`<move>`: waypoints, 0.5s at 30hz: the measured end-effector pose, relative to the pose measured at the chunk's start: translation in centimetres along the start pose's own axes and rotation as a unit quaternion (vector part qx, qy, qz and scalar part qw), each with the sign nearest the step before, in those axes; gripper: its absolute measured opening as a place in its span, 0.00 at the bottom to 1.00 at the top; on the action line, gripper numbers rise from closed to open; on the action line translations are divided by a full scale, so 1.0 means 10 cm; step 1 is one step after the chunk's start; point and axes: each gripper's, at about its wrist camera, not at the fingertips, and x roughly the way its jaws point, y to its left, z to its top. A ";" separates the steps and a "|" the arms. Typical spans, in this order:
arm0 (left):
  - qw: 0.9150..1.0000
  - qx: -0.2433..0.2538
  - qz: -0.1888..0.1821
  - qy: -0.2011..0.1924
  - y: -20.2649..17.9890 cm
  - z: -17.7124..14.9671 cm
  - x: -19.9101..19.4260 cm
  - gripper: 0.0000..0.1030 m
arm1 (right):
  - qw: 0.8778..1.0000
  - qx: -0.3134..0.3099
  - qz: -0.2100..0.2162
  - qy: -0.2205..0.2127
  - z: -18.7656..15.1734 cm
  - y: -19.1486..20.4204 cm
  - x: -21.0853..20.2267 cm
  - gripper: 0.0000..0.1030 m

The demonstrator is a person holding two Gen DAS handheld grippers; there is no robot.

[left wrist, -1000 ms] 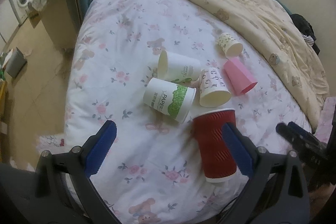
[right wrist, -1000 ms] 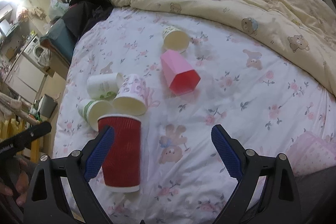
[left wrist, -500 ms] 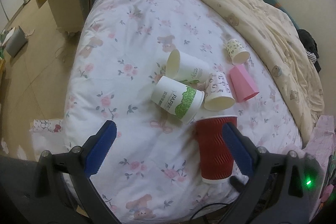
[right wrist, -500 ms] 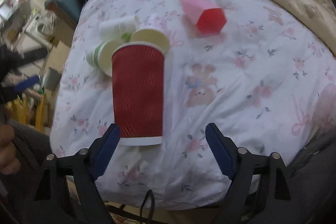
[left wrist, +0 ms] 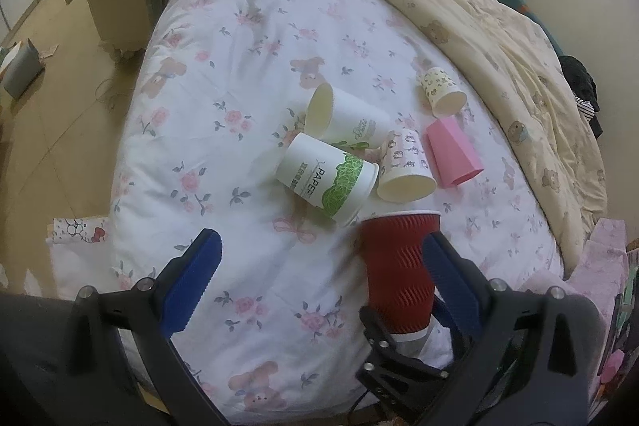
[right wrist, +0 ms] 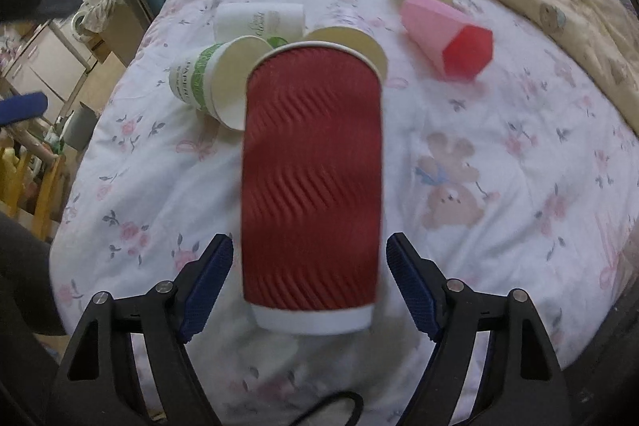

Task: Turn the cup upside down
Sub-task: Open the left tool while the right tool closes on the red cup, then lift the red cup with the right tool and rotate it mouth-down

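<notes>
A red ribbed paper cup (right wrist: pixel 311 182) lies on its side on the floral bed sheet, base toward me, mouth away. My right gripper (right wrist: pixel 309 266) is open with its blue fingers on either side of the cup's base end, not touching it. In the left wrist view the red cup (left wrist: pixel 399 266) lies near the bed's front edge, and the right gripper's black frame (left wrist: pixel 399 354) shows at its base. My left gripper (left wrist: pixel 319 274) is open and empty above the sheet, to the left of the cup.
Other cups lie on their sides beyond the red one: a white-and-green cup (left wrist: pixel 327 178), a white cup (left wrist: pixel 347 118), a pink-patterned cup (left wrist: pixel 405 166), a pink cup (left wrist: pixel 451 150), a small yellow-patterned cup (left wrist: pixel 443 92). A cream duvet (left wrist: pixel 499 6) covers the far right. The floor (left wrist: pixel 52 130) drops off left.
My right gripper has moved in toward the red cup, and its fingers now straddle the cup's base end. My left gripper has drawn back and risen a little.
</notes>
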 end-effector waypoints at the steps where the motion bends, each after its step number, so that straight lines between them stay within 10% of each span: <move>1: 1.000 -0.002 -0.001 0.000 0.00 -0.01 0.00 0.96 | 1.000 -0.003 -0.003 -0.007 0.00 0.02 0.00 0.79; 15: 1.000 -0.008 -0.004 0.001 0.05 -0.02 0.00 0.96 | 0.998 0.000 -0.041 -0.043 0.02 0.05 0.15 0.75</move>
